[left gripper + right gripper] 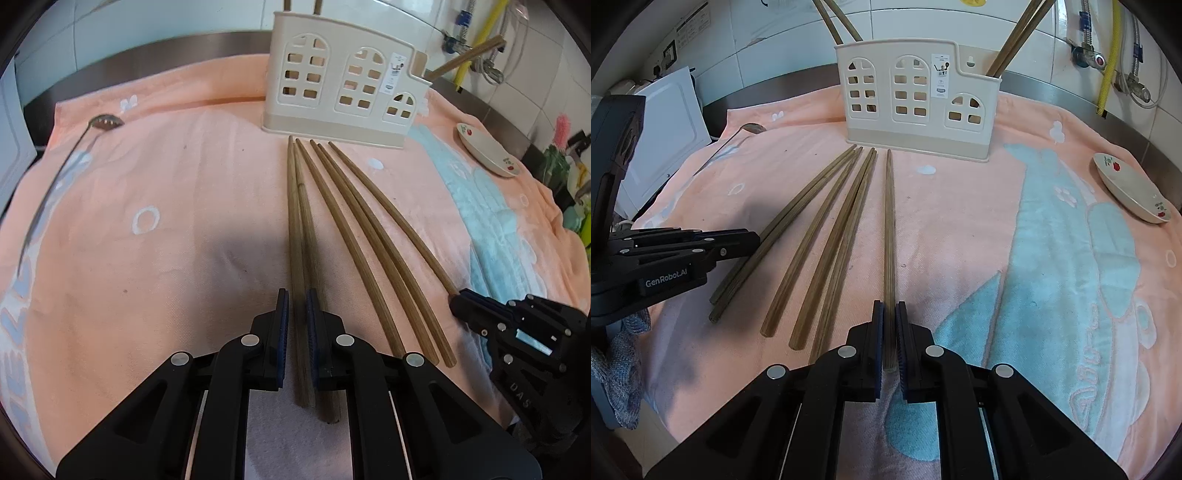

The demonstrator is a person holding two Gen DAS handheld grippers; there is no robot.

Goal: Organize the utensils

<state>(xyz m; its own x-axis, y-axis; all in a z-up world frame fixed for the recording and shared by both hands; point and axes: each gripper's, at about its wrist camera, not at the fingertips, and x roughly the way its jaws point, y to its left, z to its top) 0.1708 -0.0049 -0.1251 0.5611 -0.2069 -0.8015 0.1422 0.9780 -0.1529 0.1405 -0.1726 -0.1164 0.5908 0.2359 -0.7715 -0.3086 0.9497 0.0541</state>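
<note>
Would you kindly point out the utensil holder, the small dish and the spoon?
utensil holder (pixel 916 107): right wrist view, front wall.
small dish (pixel 1130 192): right wrist view, inner surface.
spoon (pixel 107 121): left wrist view, bowl.

A peach towel (pixel 960 229) with a blue pattern covers the worktop (pixel 1071 92). 1 small flowered dish (pixel 1130 192) sits near its edge, below white wall tiles (pixel 923 22).

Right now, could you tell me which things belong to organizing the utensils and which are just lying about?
Belong: loose chopsticks, beige holder, ladle, left gripper closed on one chopstick, right gripper closed on another.
Lying about: flowered dish, towel, yellow hose.
</note>
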